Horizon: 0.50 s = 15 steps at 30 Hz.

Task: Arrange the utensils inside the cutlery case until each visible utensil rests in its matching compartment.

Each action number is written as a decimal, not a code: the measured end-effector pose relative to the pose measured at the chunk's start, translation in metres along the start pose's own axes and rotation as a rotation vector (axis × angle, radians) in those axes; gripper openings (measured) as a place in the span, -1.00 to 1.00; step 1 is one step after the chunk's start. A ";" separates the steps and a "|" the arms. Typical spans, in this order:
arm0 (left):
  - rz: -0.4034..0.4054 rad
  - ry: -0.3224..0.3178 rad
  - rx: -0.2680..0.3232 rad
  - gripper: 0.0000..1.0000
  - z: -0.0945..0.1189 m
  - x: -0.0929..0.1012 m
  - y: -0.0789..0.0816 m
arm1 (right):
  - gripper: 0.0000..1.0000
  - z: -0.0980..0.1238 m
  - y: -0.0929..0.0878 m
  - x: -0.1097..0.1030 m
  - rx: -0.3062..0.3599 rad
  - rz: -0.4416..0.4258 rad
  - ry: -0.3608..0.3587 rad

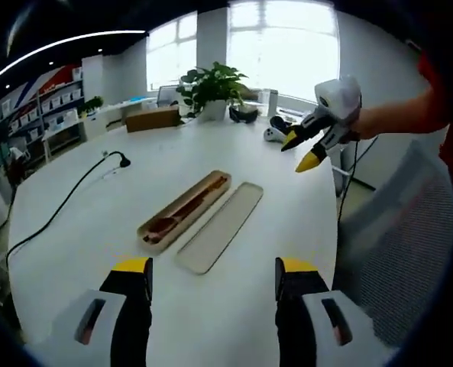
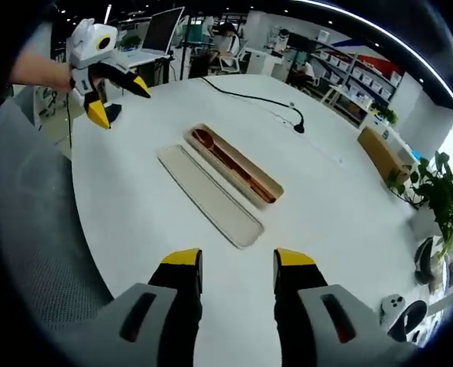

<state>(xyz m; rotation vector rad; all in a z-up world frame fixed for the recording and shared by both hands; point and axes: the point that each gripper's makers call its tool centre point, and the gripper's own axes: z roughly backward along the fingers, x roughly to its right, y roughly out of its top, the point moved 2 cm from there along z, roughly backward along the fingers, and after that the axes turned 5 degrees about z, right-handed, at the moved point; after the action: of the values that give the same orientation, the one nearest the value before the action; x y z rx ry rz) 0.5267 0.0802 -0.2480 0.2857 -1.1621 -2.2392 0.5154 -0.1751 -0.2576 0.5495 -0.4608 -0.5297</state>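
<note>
The open cutlery case lies mid-table, its lid just beside it, wooden utensils inside. They look light, stiff and smooth; a mid-handle grip seems safest. Left gripper and right gripper hover with jaws apart, empty.

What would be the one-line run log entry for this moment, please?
left gripper: open, above table | right gripper: open, empty | cutlery case: open, wooden utensils inside | lid: beside case
</note>
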 end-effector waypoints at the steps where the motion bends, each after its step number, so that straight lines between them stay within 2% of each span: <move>1: 0.008 -0.001 -0.007 0.32 -0.007 -0.004 -0.003 | -0.31 -0.003 0.001 0.001 0.001 0.018 0.005; 3: -0.023 0.021 -0.020 0.32 -0.016 -0.014 -0.005 | -0.30 -0.015 0.004 0.008 -0.003 0.093 0.012; 5: -0.012 0.034 -0.026 0.34 -0.026 -0.023 -0.004 | -0.28 -0.028 0.004 0.013 -0.032 0.088 0.027; 7: 0.009 0.028 -0.017 0.37 -0.032 -0.025 -0.002 | -0.28 -0.035 0.008 0.015 -0.028 0.093 0.039; 9: 0.003 0.015 -0.009 0.35 -0.039 -0.025 -0.001 | -0.24 -0.043 0.011 0.014 -0.024 0.077 0.064; 12: 0.012 -0.005 -0.028 0.31 -0.046 -0.024 -0.003 | -0.05 -0.055 0.009 0.014 -0.035 0.057 0.100; 15: 0.036 -0.007 -0.033 0.31 -0.055 -0.025 -0.006 | -0.07 -0.063 0.001 0.017 -0.056 0.002 0.106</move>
<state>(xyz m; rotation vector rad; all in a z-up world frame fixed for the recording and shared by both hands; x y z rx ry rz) 0.5690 0.0609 -0.2872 0.2417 -1.1241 -2.2281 0.5627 -0.1610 -0.3005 0.5210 -0.3452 -0.5072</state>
